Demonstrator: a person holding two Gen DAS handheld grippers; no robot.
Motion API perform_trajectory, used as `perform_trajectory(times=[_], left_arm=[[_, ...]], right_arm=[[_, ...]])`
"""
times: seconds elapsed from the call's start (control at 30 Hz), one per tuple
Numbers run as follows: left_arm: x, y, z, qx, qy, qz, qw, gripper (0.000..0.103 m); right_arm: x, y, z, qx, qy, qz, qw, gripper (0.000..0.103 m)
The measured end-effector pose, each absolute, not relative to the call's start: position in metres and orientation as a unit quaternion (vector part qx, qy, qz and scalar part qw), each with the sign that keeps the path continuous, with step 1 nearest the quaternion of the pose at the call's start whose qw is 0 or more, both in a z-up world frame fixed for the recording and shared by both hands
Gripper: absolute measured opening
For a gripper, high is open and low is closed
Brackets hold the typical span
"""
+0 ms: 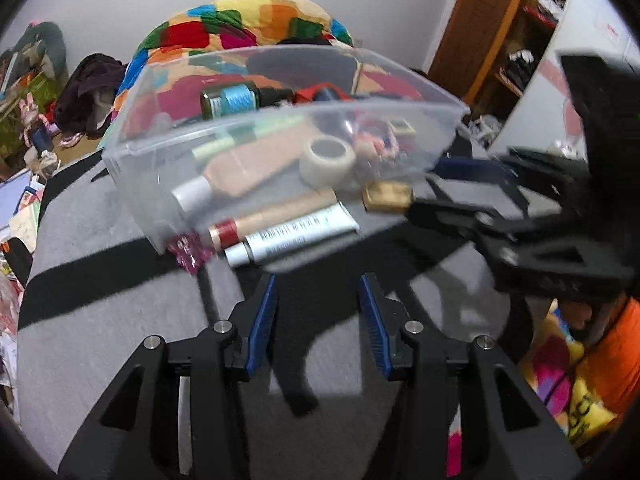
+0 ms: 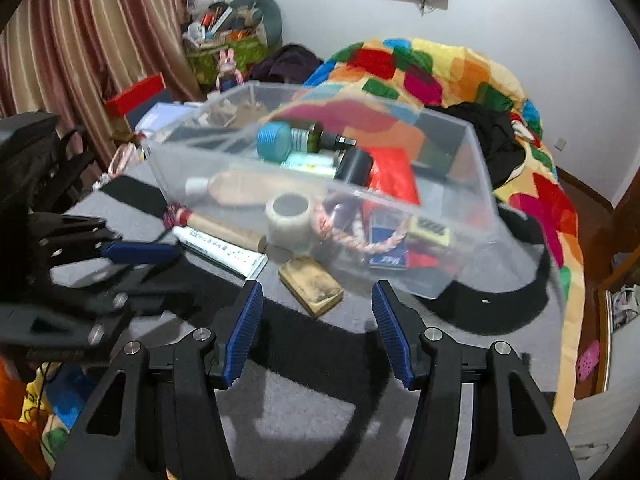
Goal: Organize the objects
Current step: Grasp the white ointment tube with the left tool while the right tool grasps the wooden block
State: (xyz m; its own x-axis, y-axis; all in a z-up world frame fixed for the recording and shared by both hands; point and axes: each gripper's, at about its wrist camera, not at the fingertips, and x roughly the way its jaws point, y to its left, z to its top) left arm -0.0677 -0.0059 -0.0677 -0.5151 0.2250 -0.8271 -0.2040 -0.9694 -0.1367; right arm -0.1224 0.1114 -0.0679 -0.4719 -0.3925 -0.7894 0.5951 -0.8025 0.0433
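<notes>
Grey-and-black striped bed cover carries a clear plastic bin, already part-filled. Both grippers, left and right, hang released; next, probably grasping the gold rectangular block just outside it.

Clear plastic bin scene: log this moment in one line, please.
left gripper: open, empty | right gripper: open, empty | clear bin: partly filled | gold block, white tube: outside bin, on grey blanket
</notes>
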Motion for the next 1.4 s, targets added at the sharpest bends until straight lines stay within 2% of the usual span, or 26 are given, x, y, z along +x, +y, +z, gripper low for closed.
perform_trajectory(times=[0.23, 0.4, 0.57, 0.73, 0.93, 1.13, 1.27, 1.4], left_arm=[[-0.074, -0.015, -0.053, -0.456, -0.011, 0.884, 0.101, 0.042], [-0.092, -0.027, -0.059, -0.464, -0.031, 0.879, 0.103, 0.043], [-0.088, -0.025, -0.06, -0.46, -0.041, 0.879, 0.121, 0.045], [-0.077, -0.005, -0.068, -0.48, -0.019, 0.866, 0.14, 0.045], [-0.068, -0.009, -0.046, -0.446, 0.003, 0.887, 0.118, 0.046], [-0.094, -0.023, -0.06, -0.473, -0.01, 0.876, 0.095, 0.052], [-0.093, -0.015, -0.069, -0.48, -0.013, 0.871, 0.106, 0.053], [-0.076, 0.004, -0.063, -0.484, -0.009, 0.86, 0.16, 0.052]], right_arm=[[-0.132, 0.097, -0.08, 0.43, 0.145, -0.842, 0.292, 0.05], [-0.131, 0.097, -0.085, 0.436, 0.142, -0.836, 0.303, 0.029], [-0.123, 0.1, -0.085, 0.434, 0.141, -0.835, 0.307, 0.023], [-0.114, 0.105, -0.084, 0.434, 0.135, -0.835, 0.31, 0.023], [-0.101, 0.12, -0.081, 0.435, 0.129, -0.835, 0.312, 0.023], [-0.096, 0.126, -0.08, 0.433, 0.13, -0.838, 0.304, 0.023], [-0.093, 0.13, -0.08, 0.433, 0.125, -0.84, 0.302, 0.023], [-0.087, 0.138, -0.079, 0.433, 0.124, -0.84, 0.301, 0.022]])
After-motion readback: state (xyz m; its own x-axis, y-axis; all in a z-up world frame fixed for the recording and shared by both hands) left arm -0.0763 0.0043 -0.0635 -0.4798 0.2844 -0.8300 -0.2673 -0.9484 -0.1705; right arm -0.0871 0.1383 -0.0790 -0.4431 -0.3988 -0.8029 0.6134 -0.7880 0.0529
